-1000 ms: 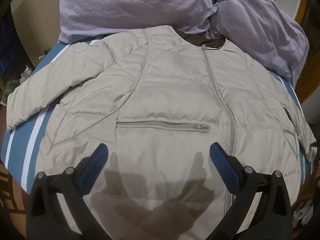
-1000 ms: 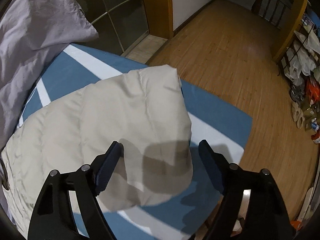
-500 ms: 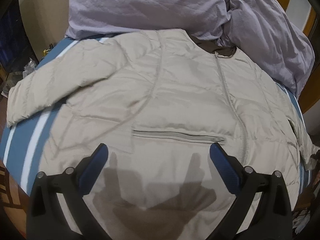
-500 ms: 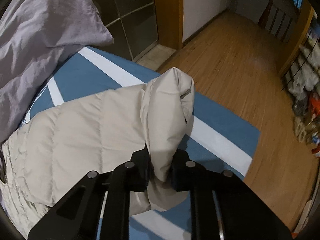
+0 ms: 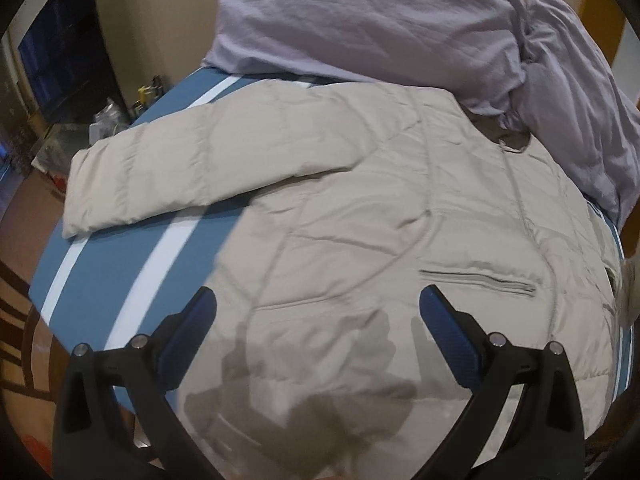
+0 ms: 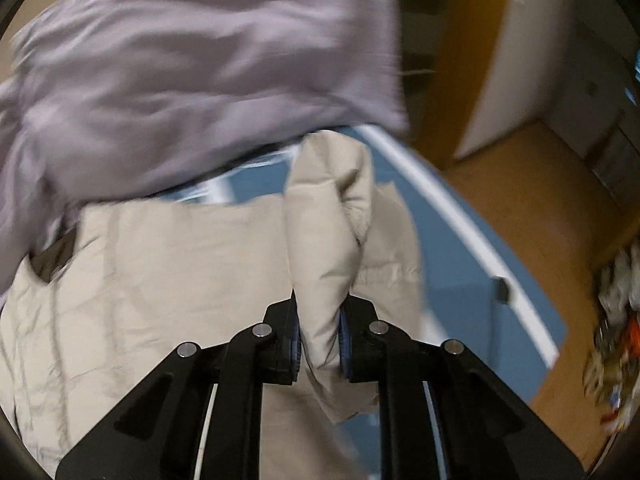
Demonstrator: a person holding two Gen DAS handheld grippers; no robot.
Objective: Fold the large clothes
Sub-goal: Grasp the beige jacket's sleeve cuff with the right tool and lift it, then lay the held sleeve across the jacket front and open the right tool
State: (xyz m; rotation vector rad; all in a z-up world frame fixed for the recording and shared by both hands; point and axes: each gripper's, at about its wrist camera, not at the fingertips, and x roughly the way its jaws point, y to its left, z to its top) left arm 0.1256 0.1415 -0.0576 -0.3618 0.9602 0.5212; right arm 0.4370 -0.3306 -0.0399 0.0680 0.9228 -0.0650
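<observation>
The jacket (image 5: pixel 400 216) lies flat, front up, on the bed (image 5: pixel 132 280), which has a blue cover with white stripes. Its left sleeve (image 5: pixel 168 176) stretches out to the left, away from the body. A lilac blanket (image 5: pixel 400 20) is heaped at the far side and covers part of the collar. The left tool (image 5: pixel 318 324) hangs over the near hem with its jaws spread wide and nothing between them; its shadow falls on the cloth. The right tool (image 6: pixel 319 342) is pinching the right sleeve (image 6: pixel 326 220), which stands up in a fold from the pads; the jaws have just been closing on it. The right wrist view is blurred, so the things on the floor (image 6: pixel 540 200) at the right edge are hard to make out.
</observation>
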